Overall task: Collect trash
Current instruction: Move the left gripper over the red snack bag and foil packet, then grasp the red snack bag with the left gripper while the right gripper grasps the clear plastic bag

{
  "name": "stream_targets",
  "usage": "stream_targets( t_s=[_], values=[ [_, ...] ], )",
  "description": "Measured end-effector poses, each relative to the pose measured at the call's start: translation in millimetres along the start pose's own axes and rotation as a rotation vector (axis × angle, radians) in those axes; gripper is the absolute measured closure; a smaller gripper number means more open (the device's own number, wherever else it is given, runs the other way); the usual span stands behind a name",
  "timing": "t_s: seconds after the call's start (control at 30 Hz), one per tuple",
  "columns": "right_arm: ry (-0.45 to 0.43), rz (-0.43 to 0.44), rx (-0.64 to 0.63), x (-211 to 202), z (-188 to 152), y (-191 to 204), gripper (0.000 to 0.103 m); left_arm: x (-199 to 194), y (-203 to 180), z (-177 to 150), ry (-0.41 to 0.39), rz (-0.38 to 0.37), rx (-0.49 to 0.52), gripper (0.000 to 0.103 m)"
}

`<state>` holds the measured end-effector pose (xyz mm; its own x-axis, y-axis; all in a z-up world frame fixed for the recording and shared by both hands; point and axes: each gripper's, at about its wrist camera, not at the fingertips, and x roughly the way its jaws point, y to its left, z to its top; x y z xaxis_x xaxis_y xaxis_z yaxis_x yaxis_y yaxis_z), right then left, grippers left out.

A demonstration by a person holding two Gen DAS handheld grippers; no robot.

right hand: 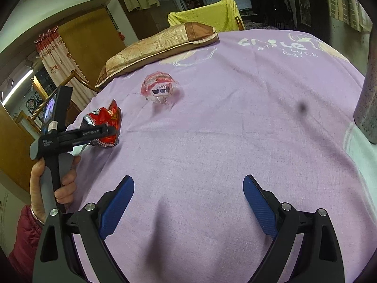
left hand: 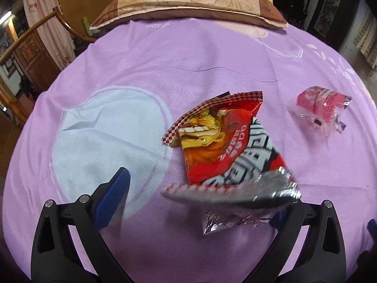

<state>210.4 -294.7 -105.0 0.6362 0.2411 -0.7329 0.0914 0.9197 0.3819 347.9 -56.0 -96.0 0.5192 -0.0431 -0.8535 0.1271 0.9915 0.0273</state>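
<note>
A red and silver snack wrapper [left hand: 226, 148] lies on the purple bedsheet [left hand: 188, 66], its torn near end between the fingers of my left gripper [left hand: 200, 195]. The jaws stand wide apart; the wrapper hides the right fingertip. A small pink and clear plastic wrapper [left hand: 322, 106] lies further right. In the right wrist view the pink wrapper [right hand: 159, 88] sits far ahead and the red wrapper [right hand: 107, 123] lies at the left under the left gripper [right hand: 103, 132]. My right gripper [right hand: 188, 188] is open and empty above the sheet.
A brown and beige pillow [left hand: 188, 2] lies at the bed's far end. A wooden chair [left hand: 35, 47] stands left of the bed. A grey cylindrical container [right hand: 367, 99] stands at the right edge. A yellow cloth [right hand: 207, 16] hangs behind the pillow.
</note>
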Motion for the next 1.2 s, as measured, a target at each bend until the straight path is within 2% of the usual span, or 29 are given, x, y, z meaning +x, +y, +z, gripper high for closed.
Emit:
stream_targets(
  t_s=[0.1,0.23,0.37,0.47,0.63,0.7,0.9,1.2],
  values=[
    [0.007,-0.050,-0.068,9,18,13,0.011,-1,1,-1,-0.010,0.000,-0.003,0.005],
    [-0.041,-0.071,-0.127,23,53,30,0.011,-1,2,-3,-0.030,0.003,-0.004,0.005],
    [-0.103,-0.048,-0.126,49,86,34,0.011,-2,1,-6,-0.049,0.005,-0.006,0.005],
    [-0.112,-0.037,-0.129,73,101,35,0.011,-2,1,-6,-0.052,0.005,-0.006,0.005],
    [-0.125,-0.045,-0.178,100,110,45,0.011,-2,1,-6,-0.056,0.008,-0.010,0.005],
    [-0.091,-0.016,-0.179,109,113,46,0.011,-2,1,-6,-0.056,0.009,-0.012,0.005],
    [-0.035,0.074,-0.125,126,123,42,0.011,-1,1,-4,-0.056,0.013,-0.020,0.005],
    [-0.014,0.117,-0.051,136,126,34,0.011,0,1,-3,-0.053,0.017,-0.027,0.005]
  ],
)
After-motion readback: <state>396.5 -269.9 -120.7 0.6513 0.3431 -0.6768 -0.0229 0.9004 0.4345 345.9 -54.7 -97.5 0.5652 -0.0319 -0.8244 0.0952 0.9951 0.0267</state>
